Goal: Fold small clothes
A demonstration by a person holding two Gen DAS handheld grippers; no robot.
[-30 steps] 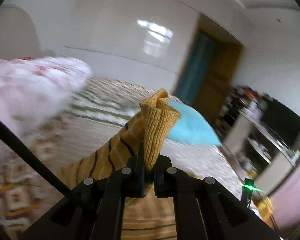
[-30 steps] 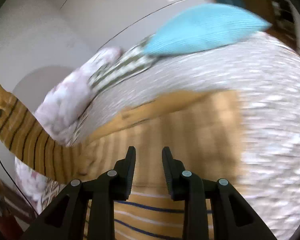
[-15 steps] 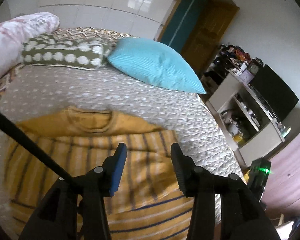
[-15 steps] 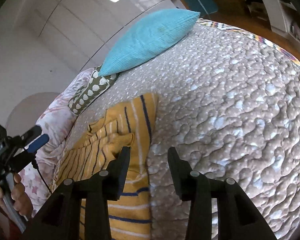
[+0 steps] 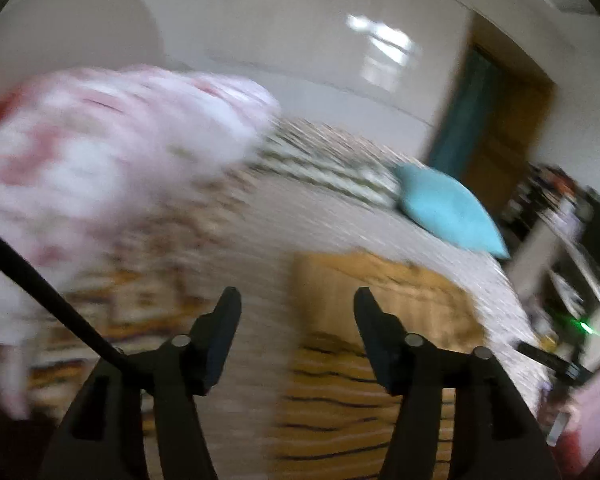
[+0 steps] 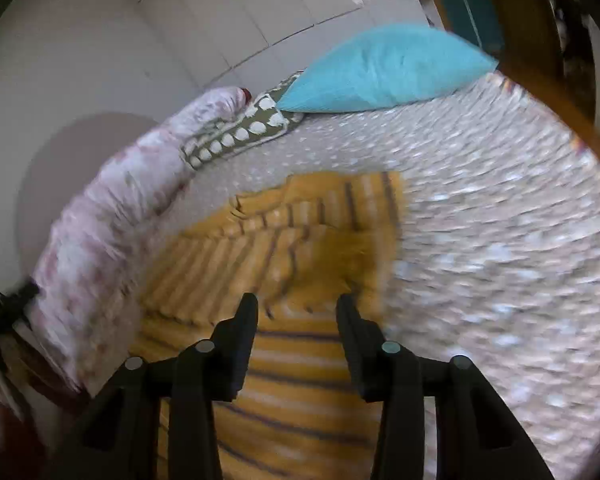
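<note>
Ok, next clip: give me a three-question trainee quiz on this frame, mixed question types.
1. True or false: the left hand-held gripper is shut on the striped yellow sweater.
2. Multiple choice: what lies at the head of the bed, next to the green patterned pillow? A) a turquoise pillow B) a red towel C) a laptop
3. Fill in: the right hand-held gripper is ____, holding nothing.

Key: 1 false, both grippers are open and the sweater lies on the bedspread; 2 A, the turquoise pillow; 3 open.
</note>
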